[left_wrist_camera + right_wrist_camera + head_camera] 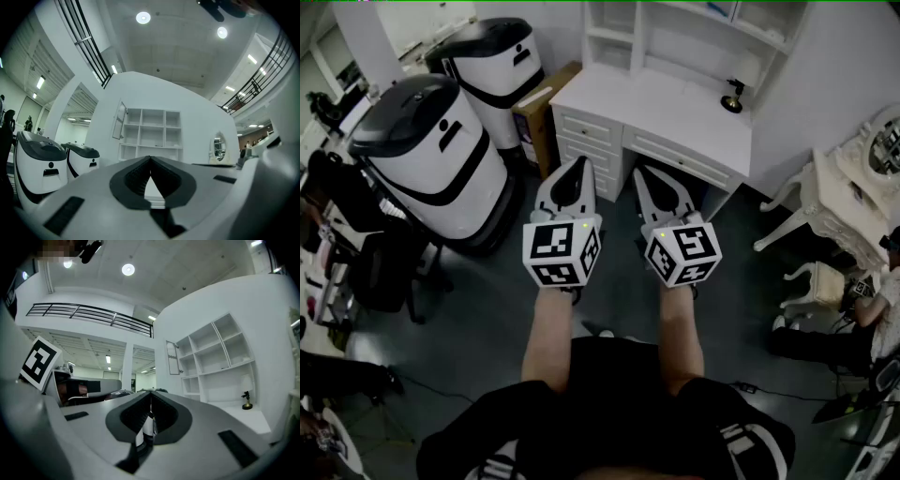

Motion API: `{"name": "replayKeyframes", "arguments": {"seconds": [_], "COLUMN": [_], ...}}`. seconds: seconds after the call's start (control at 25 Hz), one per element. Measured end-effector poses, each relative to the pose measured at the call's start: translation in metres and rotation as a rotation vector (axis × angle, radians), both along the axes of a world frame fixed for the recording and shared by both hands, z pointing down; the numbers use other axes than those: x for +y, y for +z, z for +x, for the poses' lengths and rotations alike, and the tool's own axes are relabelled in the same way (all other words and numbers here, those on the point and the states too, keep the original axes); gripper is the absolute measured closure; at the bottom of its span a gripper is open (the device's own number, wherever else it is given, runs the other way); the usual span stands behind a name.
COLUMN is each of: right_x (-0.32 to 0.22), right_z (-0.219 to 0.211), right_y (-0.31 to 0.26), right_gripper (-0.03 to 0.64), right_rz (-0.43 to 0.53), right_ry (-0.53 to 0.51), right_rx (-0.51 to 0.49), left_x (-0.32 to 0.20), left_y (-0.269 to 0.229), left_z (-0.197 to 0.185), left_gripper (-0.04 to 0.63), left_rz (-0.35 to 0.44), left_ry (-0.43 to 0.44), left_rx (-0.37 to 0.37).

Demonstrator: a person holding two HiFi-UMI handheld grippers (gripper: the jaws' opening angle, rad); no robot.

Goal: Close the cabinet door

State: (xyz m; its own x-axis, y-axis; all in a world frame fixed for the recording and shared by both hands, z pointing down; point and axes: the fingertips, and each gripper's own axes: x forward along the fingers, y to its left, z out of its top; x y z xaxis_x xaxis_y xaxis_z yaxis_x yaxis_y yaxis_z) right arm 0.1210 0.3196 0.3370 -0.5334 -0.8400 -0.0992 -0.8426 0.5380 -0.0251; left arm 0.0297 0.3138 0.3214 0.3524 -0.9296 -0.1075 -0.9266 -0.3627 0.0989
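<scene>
A white desk (675, 112) with an open-shelved hutch (150, 133) stands ahead against the wall. At the hutch's upper left a narrow cabinet door (120, 121) hangs swung open; the right gripper view shows the same door (172, 357) edge-on. My left gripper (578, 164) and right gripper (643, 176) are held side by side in front of the desk, well short of it and apart from the door. Both point roughly level at the hutch. The left gripper (150, 159) has its jaws together with nothing in them, and so does the right gripper (151, 392).
Two large white-and-black bins (431, 159) (497, 66) stand left of the desk, with a cardboard box (542, 117) between them and the drawers. A small dark figurine (732, 97) sits on the desktop. A white ornate dressing table (853, 197) and stool (820, 281) stand at the right.
</scene>
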Motion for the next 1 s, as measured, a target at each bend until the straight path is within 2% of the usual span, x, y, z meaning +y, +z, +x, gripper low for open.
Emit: {"name": "replayKeyframes", "arguments": {"seconds": [0.24,0.76,1.0], "right_x": [-0.012,-0.036,-0.057], "right_z": [0.005,-0.012,-0.002], "right_y": [0.004,0.031,0.038], "right_gripper": [0.595,0.595,0.595], "right_rz": [-0.021,-0.093,-0.100], "right_ry": [0.018,-0.028,-0.001], "right_rx": [-0.006,-0.105,-0.110], "left_x": [-0.004,-0.009,-0.034], "left_y": [0.005,0.034,0.047], "left_z": [-0.011,-0.042,-0.044], "left_gripper": [0.583,0.583,0.583], "left_rz": [-0.013,-0.076,-0.102], "left_ry": [-0.019,-0.114,-0.110], "left_rx": [-0.013,-0.055,-0.018]}}
